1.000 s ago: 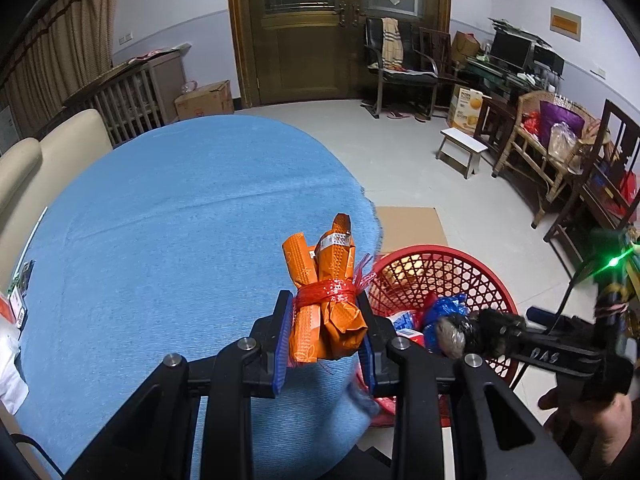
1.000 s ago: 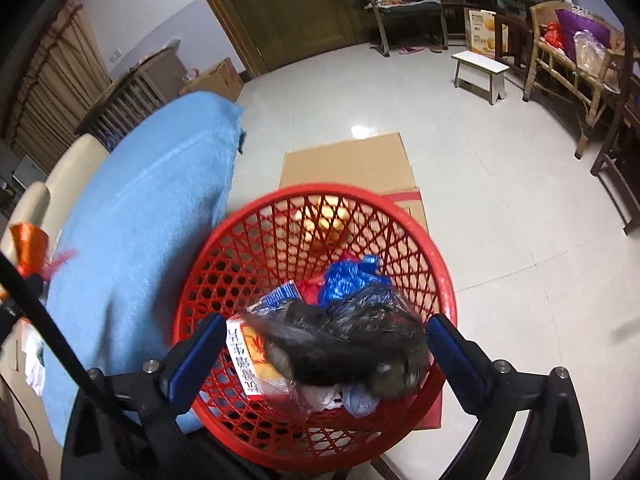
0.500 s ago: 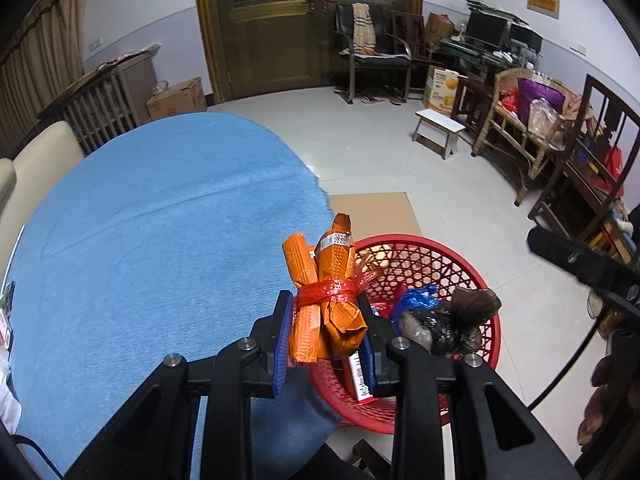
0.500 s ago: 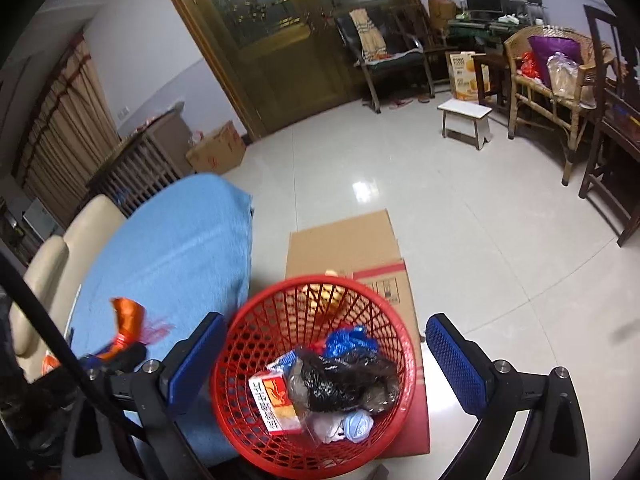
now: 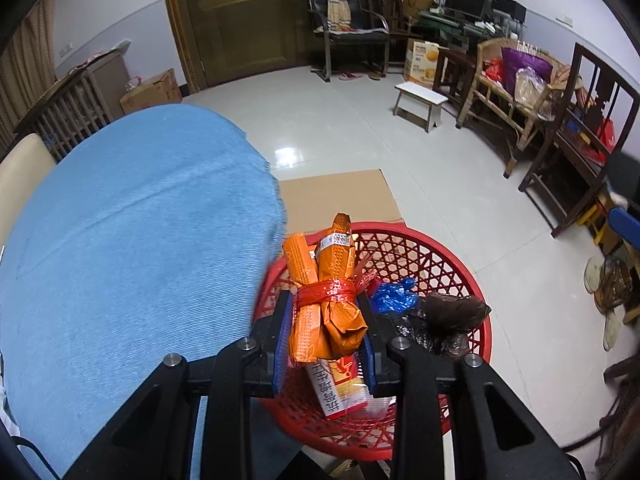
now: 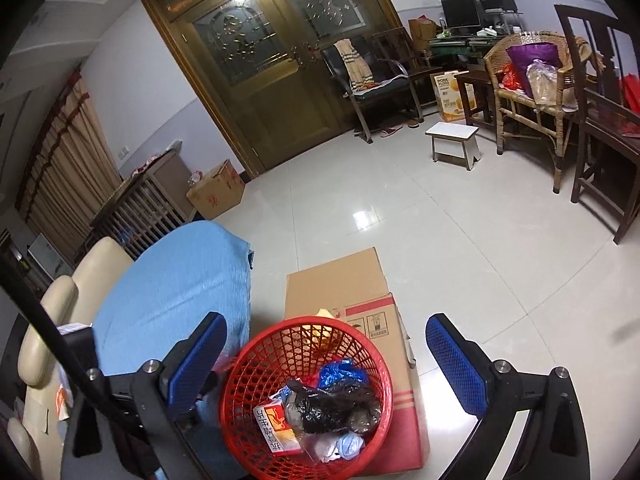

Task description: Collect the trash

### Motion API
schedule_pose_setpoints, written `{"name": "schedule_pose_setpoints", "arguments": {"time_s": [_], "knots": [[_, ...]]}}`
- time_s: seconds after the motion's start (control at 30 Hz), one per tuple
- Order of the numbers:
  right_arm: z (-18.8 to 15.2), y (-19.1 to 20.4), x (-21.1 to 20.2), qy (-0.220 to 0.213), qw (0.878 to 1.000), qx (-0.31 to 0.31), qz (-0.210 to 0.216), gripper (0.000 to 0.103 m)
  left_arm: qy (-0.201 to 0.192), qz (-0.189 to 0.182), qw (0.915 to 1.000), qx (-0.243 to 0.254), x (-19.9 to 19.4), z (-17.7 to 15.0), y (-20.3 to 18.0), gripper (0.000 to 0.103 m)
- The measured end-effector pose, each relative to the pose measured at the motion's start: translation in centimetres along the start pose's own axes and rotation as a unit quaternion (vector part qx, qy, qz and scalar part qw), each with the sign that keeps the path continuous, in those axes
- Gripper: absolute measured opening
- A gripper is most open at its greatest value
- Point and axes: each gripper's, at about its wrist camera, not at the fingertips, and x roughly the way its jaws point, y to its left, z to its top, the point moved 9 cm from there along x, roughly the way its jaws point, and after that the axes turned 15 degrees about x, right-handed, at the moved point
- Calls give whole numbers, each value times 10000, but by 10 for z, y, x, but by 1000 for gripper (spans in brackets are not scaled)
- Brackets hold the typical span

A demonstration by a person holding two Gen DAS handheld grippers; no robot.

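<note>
My left gripper (image 5: pixel 325 332) is shut on an orange wrapper bundle (image 5: pixel 326 300) tied with a red band. It hangs over the left rim of the red mesh basket (image 5: pixel 452 264). Inside the basket lie a black bag (image 5: pixel 452 320), a blue bag (image 5: pixel 394 296) and a red-and-white packet (image 5: pixel 340 394). In the right wrist view the same basket (image 6: pixel 248 360) sits far below on a cardboard box (image 6: pixel 340 288), with the black bag (image 6: pixel 332 402) on top of the trash. My right gripper (image 6: pixel 326 364) is open and holds nothing, high above the basket.
A table under a blue cloth (image 5: pixel 132 240) (image 6: pixel 180 292) lies left of the basket. A cream sofa (image 6: pixel 52 312) stands beyond it. A white stool (image 6: pixel 454 138), wicker chair (image 6: pixel 532 92) and dark wooden chairs (image 6: pixel 604 140) line the right side over tiled floor (image 6: pixel 440 220).
The left gripper carried the orange bundle rightwards from over the blue cloth to above the basket rim. The right gripper let the black bag drop into the basket and rose high above it.
</note>
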Motion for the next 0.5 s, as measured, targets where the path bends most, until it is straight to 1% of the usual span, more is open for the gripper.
{"name": "schedule_pose_setpoints", "arguments": {"time_s": [0.07, 0.1, 0.13, 0.17, 0.23, 0.3, 0.37, 0.5], "knots": [[2, 0, -1, -18, 10000, 13, 12, 101, 88, -86, 9999, 11, 8, 2, -5, 35], [3, 0, -1, -24, 10000, 18, 17, 101, 135, -160, 9998, 29, 12, 2, -7, 41], [4, 1, -2, -31, 10000, 22, 25, 101, 202, -252, 9995, 72, 16, 3, -11, 65], [5, 1, -2, -41, 10000, 22, 35, 101, 227, -245, 9994, 120, 19, 3, -13, 82], [6, 2, -3, -60, 10000, 17, 43, 101, 237, -44, 9995, 215, 19, 3, -11, 83], [7, 2, -6, -79, 10000, 10, 54, 101, 230, -43, 9996, 175, 16, 1, -8, 83], [9, 2, -8, -115, 9999, 4, 51, 101, 64, -115, 9999, -48, 5, 1, 2, 83], [8, 6, -13, -173, 9998, -11, 72, 101, -207, -86, 9986, -471, -20, -5, 28, 83]]}}
